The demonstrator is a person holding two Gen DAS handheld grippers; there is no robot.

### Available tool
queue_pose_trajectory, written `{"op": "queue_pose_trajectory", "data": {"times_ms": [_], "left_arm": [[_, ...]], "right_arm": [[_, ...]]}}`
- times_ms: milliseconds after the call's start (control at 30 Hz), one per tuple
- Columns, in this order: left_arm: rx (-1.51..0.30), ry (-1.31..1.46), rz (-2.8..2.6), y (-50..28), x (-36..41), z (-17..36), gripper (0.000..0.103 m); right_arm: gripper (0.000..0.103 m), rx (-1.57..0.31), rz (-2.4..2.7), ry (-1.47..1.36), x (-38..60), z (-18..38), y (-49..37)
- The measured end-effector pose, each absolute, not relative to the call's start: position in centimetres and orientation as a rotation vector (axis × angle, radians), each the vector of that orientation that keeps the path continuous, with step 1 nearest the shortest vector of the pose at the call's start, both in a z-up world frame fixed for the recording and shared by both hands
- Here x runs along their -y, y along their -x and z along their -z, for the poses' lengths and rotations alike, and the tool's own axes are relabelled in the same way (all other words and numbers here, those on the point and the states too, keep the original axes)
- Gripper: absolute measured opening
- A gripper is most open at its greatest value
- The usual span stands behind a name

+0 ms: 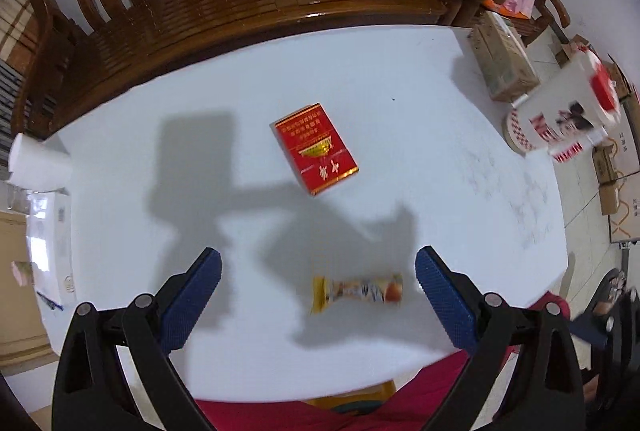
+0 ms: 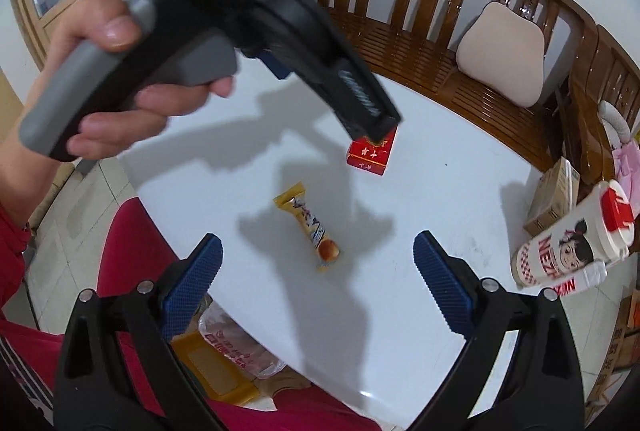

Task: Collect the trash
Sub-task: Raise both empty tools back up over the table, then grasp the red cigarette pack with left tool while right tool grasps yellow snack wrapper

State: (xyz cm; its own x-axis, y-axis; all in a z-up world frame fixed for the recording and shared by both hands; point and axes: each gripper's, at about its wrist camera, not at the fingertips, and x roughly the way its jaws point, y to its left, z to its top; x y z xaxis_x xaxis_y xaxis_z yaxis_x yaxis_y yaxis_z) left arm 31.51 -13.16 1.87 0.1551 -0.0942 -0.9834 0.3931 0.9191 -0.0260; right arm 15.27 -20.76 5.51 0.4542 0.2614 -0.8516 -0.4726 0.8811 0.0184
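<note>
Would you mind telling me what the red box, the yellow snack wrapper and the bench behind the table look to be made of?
Red box: likely thin card with a glossy printed skin and gold foil trim that catches the light. Yellow snack wrapper: probably plastic film, shiny, with crimped flat ends. Bench: wood, dark brown with a lacquered finish, judging by bright highlights along its slats.
</note>
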Motion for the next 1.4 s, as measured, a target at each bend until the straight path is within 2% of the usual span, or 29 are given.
{"op": "queue_pose_trajectory", "data": {"times_ms": [533,1033,1200,1333,1400], "left_arm": [[-1.49,-0.197,0.315,-38.5,15.5,6.4,0.095],[-1.522,-0.186,0.29,-41.0,16.5,10.8,0.095],[-1.538,-0.174,0.294,-41.4,16.7,11.4,0.085],[-1.53,-0.192,0.279,-41.6,16.9,11.7,0.084],[-1.532,-0.203,0.284,-41.6,17.1,11.9,0.079]], "right_arm": [[0.094,-1.095,-0.536,0.258,19.5,0.6,-19.5],[0.094,-1.149,-0.612,0.346,15.9,6.4,-20.9],[0.094,-1.144,-0.609,0.377,14.7,7.7,-21.0],[0.094,-1.134,-0.596,0.398,14.1,8.4,-21.1],[0.087,-1.137,-0.598,0.397,13.9,8.6,-21.1]]}}
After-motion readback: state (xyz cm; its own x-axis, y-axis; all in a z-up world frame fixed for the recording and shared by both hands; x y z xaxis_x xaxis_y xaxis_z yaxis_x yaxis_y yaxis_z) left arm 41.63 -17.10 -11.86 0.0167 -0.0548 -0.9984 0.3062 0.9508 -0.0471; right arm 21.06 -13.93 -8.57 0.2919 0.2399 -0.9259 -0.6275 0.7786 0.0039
